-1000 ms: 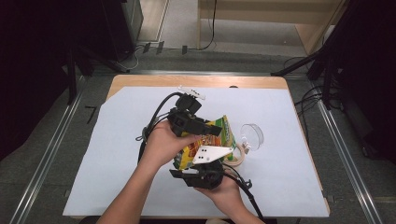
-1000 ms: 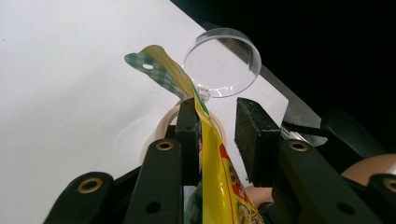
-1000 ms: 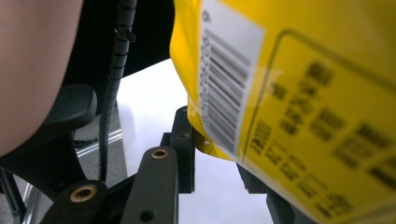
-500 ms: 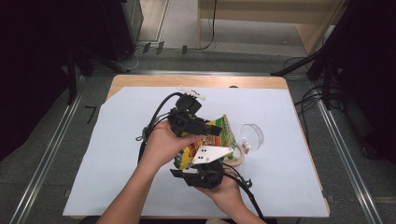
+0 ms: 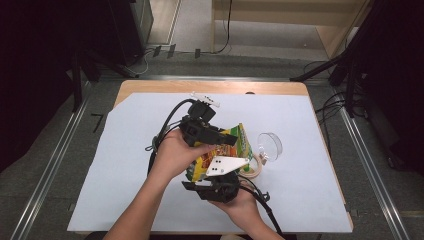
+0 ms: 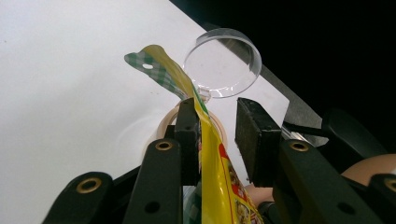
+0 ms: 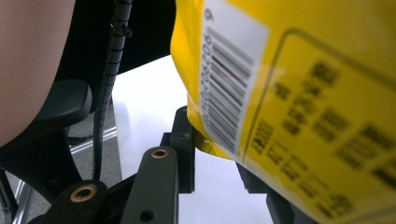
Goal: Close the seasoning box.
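Both claws are meeting over the middle of the white-covered bench, handling a yellow printed foil packet held off the surface. Left claw — packet's edge lying against one pad, other pad standing clear, so jaws parted. Right claw — packet's barcoded corner sitting between its jaws; grip cannot be told. At three o'clock of the packet: a clear round plastic lid and a beige tape roll.

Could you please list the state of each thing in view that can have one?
Yellow snack bag: lifted off the table, held between both grippers.
Left gripper: jaws apart, bag edge against one pad only.
Right gripper: bag corner between its jaws; grip unclear.
Clear round lid: lying on the white sheet.
Tape roll: lying flat, beside the lid.
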Motion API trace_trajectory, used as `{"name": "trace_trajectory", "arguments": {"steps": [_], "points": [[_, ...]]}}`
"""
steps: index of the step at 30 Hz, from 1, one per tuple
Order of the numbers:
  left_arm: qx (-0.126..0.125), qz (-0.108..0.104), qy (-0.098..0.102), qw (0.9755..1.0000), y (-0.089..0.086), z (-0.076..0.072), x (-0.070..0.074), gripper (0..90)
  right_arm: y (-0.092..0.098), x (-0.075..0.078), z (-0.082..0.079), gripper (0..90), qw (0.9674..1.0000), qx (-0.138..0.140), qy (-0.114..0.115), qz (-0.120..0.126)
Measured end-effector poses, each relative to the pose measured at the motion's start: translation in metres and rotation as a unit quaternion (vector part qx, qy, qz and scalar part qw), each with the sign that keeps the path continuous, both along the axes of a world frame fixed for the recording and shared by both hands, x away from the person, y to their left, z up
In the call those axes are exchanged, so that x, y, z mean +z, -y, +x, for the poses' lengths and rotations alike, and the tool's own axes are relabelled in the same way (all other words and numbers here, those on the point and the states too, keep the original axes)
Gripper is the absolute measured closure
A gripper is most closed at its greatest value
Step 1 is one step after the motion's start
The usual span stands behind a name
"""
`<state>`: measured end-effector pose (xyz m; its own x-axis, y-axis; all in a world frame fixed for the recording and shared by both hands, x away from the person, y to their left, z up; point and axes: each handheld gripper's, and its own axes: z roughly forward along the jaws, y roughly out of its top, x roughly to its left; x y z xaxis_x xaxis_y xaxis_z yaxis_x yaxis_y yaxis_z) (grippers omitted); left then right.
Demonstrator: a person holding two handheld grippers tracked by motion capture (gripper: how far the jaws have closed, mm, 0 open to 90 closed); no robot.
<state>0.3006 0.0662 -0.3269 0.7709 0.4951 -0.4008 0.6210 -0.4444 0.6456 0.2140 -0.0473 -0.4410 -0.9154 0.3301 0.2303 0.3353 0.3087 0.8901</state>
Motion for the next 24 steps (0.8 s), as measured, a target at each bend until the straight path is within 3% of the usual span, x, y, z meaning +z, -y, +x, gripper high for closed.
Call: {"name": "trace_trajectory", "arguments": {"steps": [24], "points": [[0.0, 0.001, 0.003, 1.0, 0.0018, -0.0023, 0.0014, 70.8, 0.0004, -0.0005, -0.0001, 72.2, 1.0, -0.001, -0.003, 0.002]]}}
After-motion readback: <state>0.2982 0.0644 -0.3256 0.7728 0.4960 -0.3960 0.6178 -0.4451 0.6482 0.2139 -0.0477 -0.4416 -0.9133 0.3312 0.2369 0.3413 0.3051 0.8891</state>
